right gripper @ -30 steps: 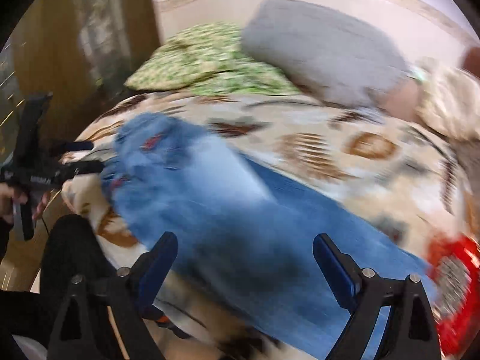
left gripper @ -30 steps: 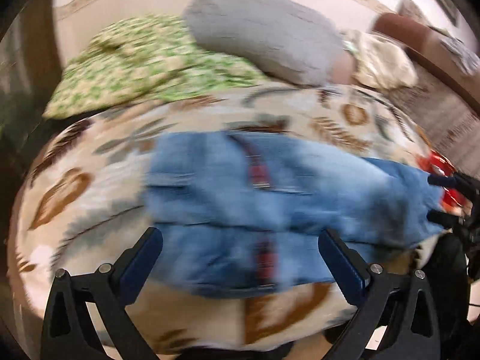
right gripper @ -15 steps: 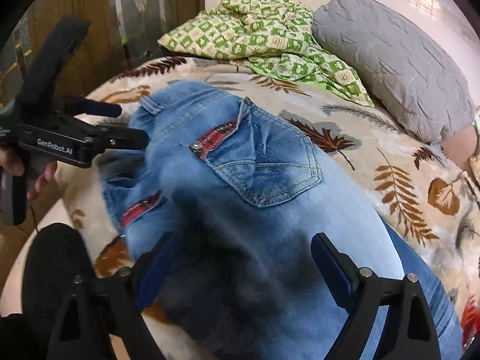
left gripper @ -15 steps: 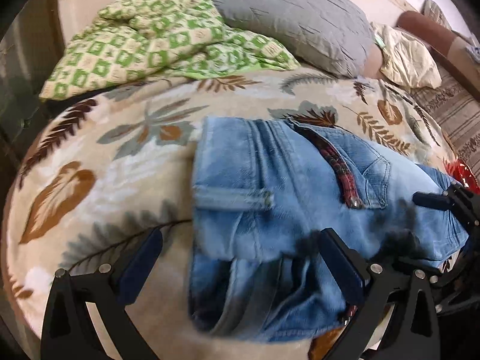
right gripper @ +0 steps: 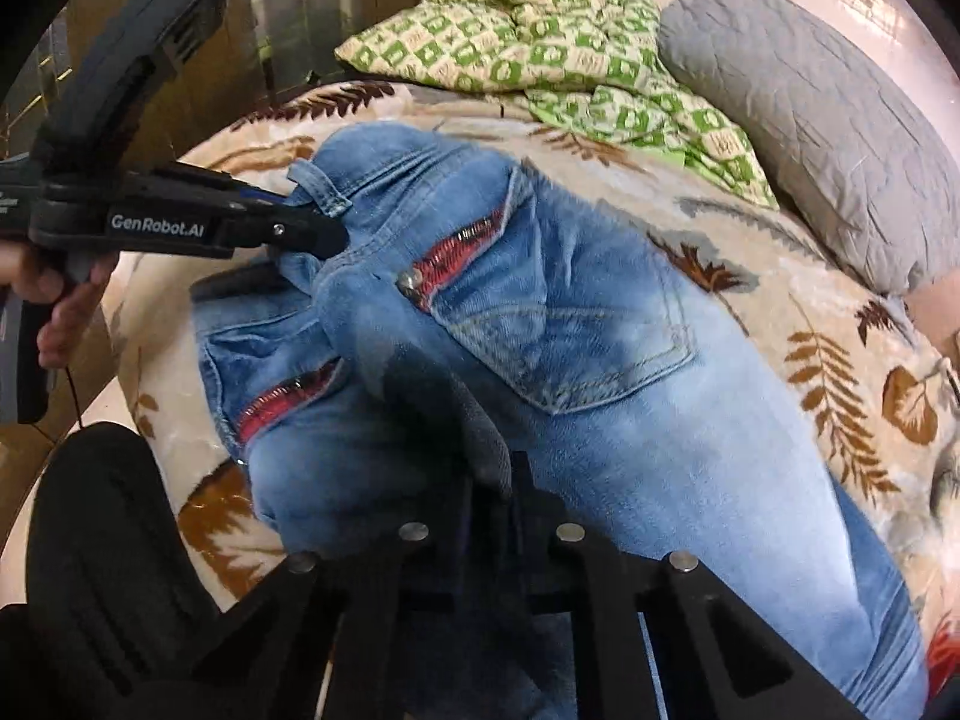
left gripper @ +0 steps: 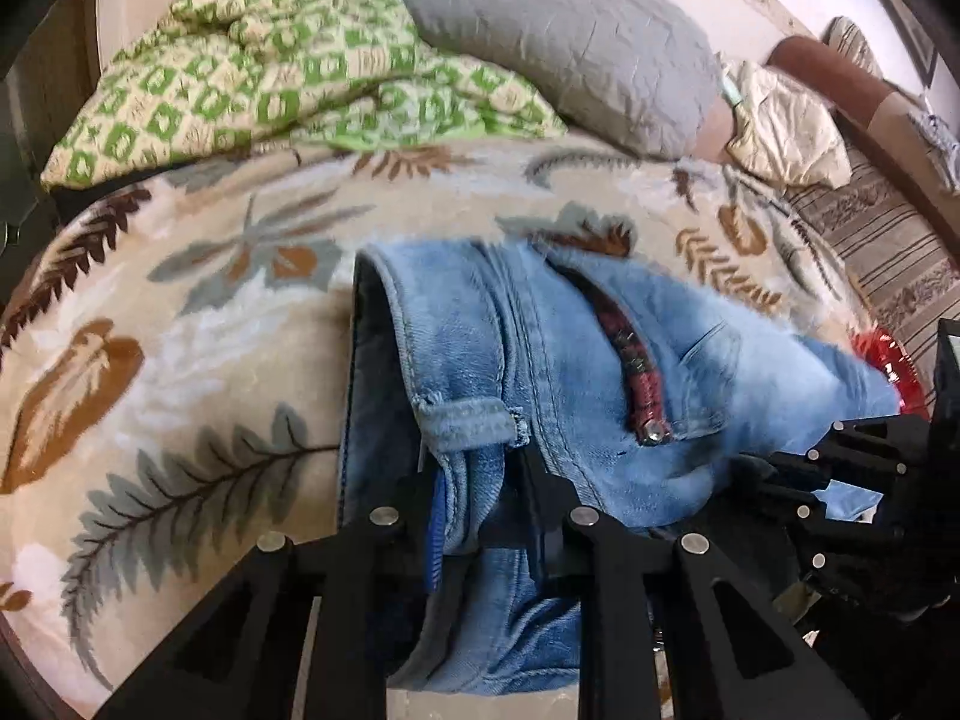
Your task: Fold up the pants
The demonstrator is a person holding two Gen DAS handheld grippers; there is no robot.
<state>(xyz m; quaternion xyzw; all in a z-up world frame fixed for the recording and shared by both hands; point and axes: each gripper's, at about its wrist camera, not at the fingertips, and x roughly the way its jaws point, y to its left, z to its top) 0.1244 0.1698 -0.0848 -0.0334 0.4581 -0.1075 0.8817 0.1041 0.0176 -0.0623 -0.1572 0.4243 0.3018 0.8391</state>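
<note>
Light blue jeans (left gripper: 600, 372) with red pocket trim lie on a leaf-patterned blanket (left gripper: 180, 312), seat side up. My left gripper (left gripper: 480, 498) is shut on the waistband by a belt loop (left gripper: 468, 420). It also shows in the right wrist view (right gripper: 324, 234), pinching the waistband. In the right wrist view the jeans (right gripper: 600, 360) run off to the lower right. My right gripper (right gripper: 486, 480) is shut on a bunched fold of denim at the near hip. It also shows at the left wrist view's right edge (left gripper: 774, 480), closed on the fabric.
A green checked quilt (left gripper: 270, 72) and a grey pillow (left gripper: 570, 42) lie at the bed's far end. A beige cushion (left gripper: 780, 126) and a striped sofa (left gripper: 888, 252) are at the right. A red object (left gripper: 888, 354) sits past the jeans. A wooden door (right gripper: 180, 60) stands at the left.
Both grippers were open above the jeans. They have moved down and closed on the denim, the left on the waistband, the right on the hip fold.
</note>
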